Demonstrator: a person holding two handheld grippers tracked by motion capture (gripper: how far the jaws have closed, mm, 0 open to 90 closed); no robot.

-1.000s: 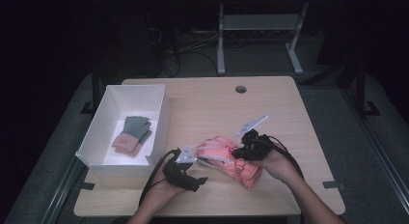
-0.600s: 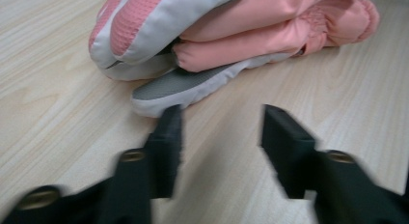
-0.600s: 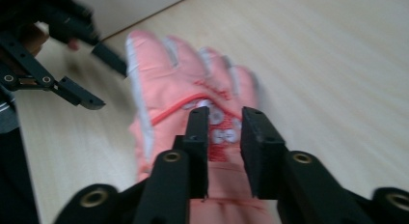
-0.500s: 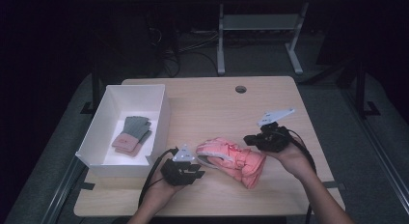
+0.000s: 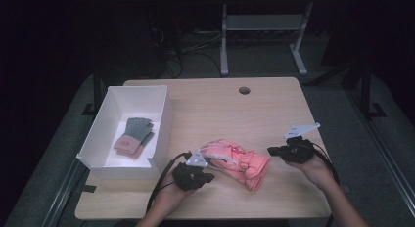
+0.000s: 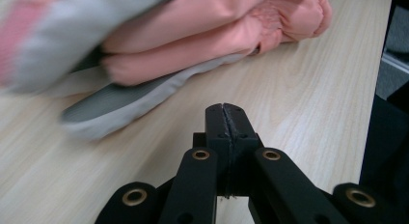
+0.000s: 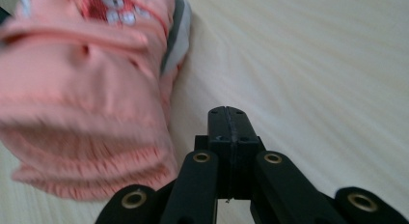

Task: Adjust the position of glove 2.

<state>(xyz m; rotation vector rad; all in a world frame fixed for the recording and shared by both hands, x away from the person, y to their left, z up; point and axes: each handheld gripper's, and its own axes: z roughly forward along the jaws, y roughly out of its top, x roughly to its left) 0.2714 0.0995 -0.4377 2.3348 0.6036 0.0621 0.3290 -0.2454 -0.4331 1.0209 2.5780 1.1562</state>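
Observation:
A pair of pink padded gloves point(image 5: 238, 159) with grey palms lies on the wooden table point(image 5: 220, 109) near its front edge. My left gripper point(image 5: 211, 178) is shut and empty just left of the gloves' finger end; in the left gripper view its closed tip point(image 6: 225, 119) sits below the pink gloves point(image 6: 202, 35). To the right of the cuffs my right gripper point(image 5: 270, 150) is also shut and empty. In the right gripper view its tip point(image 7: 228, 120) rests beside the pink gloves point(image 7: 87, 89), not touching them.
A white box point(image 5: 105, 124) stands at the table's left side with a grey and pink pair of gloves point(image 5: 133, 134) inside. A round cable hole point(image 5: 244, 90) is near the far edge. Metal frame legs point(image 5: 224, 36) stand behind the table.
My right gripper has let go of the pink gloves and drawn away to the right. The gloves now lie flat on the table. My left gripper has stayed near their left end.

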